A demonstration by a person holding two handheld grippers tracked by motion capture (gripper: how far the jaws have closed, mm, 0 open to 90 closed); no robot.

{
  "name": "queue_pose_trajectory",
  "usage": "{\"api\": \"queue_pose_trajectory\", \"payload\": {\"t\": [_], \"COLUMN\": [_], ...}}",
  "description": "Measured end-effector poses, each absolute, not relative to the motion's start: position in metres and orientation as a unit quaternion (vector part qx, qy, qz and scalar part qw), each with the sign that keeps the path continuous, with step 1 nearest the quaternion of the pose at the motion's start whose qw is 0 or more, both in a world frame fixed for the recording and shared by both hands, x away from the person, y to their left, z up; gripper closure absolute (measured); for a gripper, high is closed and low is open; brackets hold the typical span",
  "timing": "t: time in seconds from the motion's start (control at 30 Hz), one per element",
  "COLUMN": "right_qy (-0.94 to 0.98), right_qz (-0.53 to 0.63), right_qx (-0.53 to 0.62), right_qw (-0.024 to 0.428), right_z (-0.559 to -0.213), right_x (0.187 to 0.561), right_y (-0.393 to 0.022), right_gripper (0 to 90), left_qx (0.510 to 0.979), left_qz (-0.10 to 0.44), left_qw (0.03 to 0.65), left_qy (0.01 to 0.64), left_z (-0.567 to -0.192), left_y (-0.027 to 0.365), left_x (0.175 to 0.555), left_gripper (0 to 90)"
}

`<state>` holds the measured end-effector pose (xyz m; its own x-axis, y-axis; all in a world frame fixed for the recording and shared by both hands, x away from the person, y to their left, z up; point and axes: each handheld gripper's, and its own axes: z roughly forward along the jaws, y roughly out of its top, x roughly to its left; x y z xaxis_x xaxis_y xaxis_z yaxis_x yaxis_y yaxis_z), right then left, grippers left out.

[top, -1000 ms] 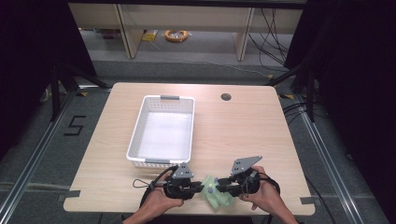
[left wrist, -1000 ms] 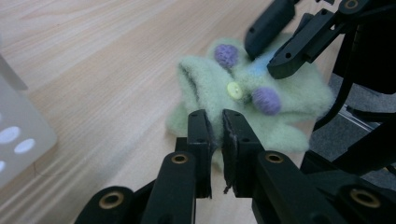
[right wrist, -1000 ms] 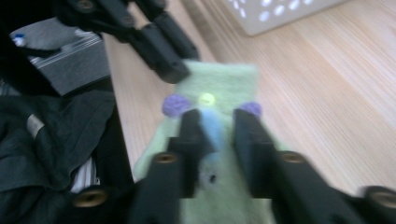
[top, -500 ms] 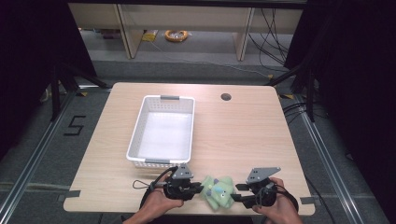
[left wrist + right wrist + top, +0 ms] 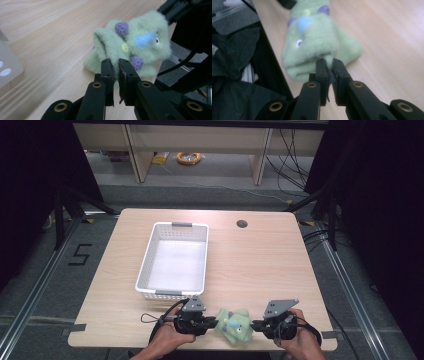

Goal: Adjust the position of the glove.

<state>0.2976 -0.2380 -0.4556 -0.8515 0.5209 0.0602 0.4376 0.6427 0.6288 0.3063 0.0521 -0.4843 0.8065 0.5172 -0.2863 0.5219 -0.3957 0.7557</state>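
At the near edge of the table (image 5: 280,265), just in front of the white basket (image 5: 172,260), the green fleece sock (image 5: 235,326) lies between my two tongs. My left tongs (image 5: 115,65) are clamped on a fold at one end; my right tongs (image 5: 329,62) have just closed on the fabric at the other end — the pinch looks thin, though that view is blurred. The sock appears light, soft and limp: it will sag and stretch, not break. Grip folded edges — avoid the sewn-on buttons and pompoms.
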Motion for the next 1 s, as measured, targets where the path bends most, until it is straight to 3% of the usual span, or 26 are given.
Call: {"api": "queue_pose_trajectory", "payload": {"t": [0.27, 0.73, 0.83, 0.93, 0.97, 1.0], "right_qy": [0.903, 0.907, 0.900, 0.896, 0.893, 0.879], "right_qz": [0.333, 0.307, 0.317, 0.313, 0.319, 0.336], "right_qx": [0.268, 0.287, 0.299, 0.316, 0.317, 0.338], "right_qw": [0.049, 0.025, 0.025, 0.019, 0.024, 0.030], "right_z": [-0.444, -0.465, -0.471, -0.470, -0.470, -0.469], "right_x": [0.327, 0.339, 0.340, 0.339, 0.340, 0.339], "right_y": [-0.240, -0.234, -0.234, -0.237, -0.239, -0.243], "right_gripper": [85.3, 84.0, 79.0, 74.3, 68.8, 64.1], "left_qx": [0.825, 0.834, 0.828, 0.831, 0.829, 0.822], "left_qz": [-0.016, -0.038, -0.042, -0.036, -0.050, -0.048], "left_qw": [0.471, 0.440, 0.443, 0.437, 0.442, 0.448], "left_qy": [0.313, 0.331, 0.341, 0.342, 0.340, 0.348], "left_z": [-0.480, -0.503, -0.504, -0.503, -0.504, -0.502], "left_y": [0.051, 0.049, 0.050, 0.051, 0.052, 0.054], "left_x": [0.289, 0.296, 0.298, 0.299, 0.300, 0.301], "left_gripper": [82.8, 81.8, 79.0, 70.3, 70.3, 60.7]}}
